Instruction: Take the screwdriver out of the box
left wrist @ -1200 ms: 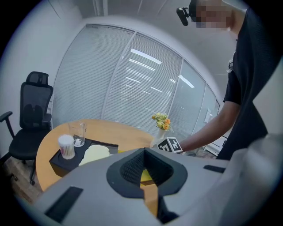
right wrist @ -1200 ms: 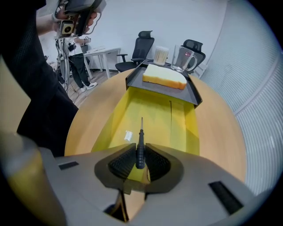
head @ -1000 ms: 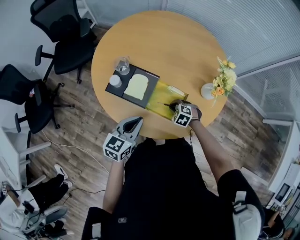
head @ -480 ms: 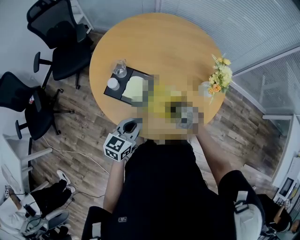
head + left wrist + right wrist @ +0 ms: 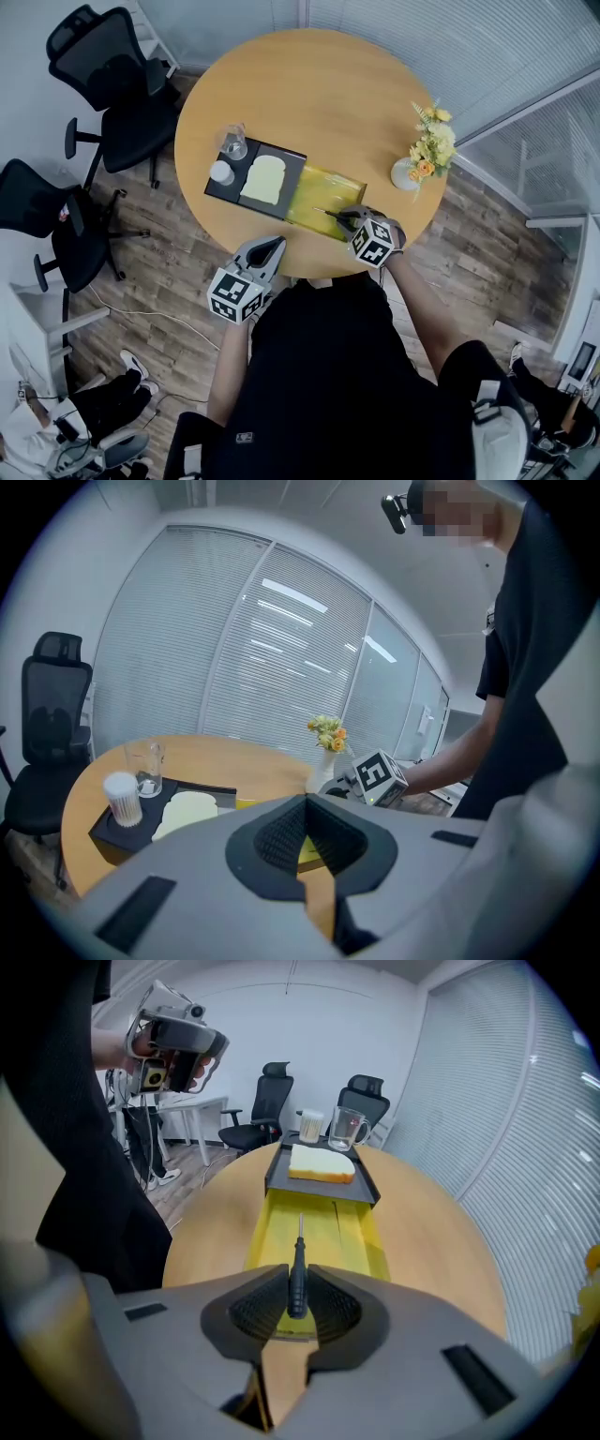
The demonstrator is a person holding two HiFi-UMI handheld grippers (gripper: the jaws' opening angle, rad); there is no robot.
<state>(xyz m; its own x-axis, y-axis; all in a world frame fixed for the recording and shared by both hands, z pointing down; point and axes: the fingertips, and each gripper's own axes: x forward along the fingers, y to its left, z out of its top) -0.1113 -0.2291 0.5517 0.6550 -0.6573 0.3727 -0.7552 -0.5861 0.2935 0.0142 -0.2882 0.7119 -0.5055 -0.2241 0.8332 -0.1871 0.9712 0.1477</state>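
A yellow box (image 5: 321, 200) (image 5: 319, 1232) lies open on the round wooden table (image 5: 319, 103), near its front edge. My right gripper (image 5: 352, 220) (image 5: 296, 1307) is over the box's near end, shut on the black handle of the screwdriver (image 5: 298, 1274) (image 5: 336, 214). The metal shaft points away along the box and looks raised above its floor. My left gripper (image 5: 265, 251) (image 5: 305, 846) hangs off the table's front left edge, shut with nothing between its pads.
A black tray (image 5: 255, 175) (image 5: 321, 1177) touches the box's far end; on it are a slice of bread (image 5: 264, 179), a glass (image 5: 233, 141) and a small white container (image 5: 221, 172). A vase of flowers (image 5: 422, 155) stands at the right. Office chairs (image 5: 103, 75) stand left.
The right gripper with the screwdriver has drawn slightly back toward the table's front edge. The head view has shifted a little. The left gripper stays put.
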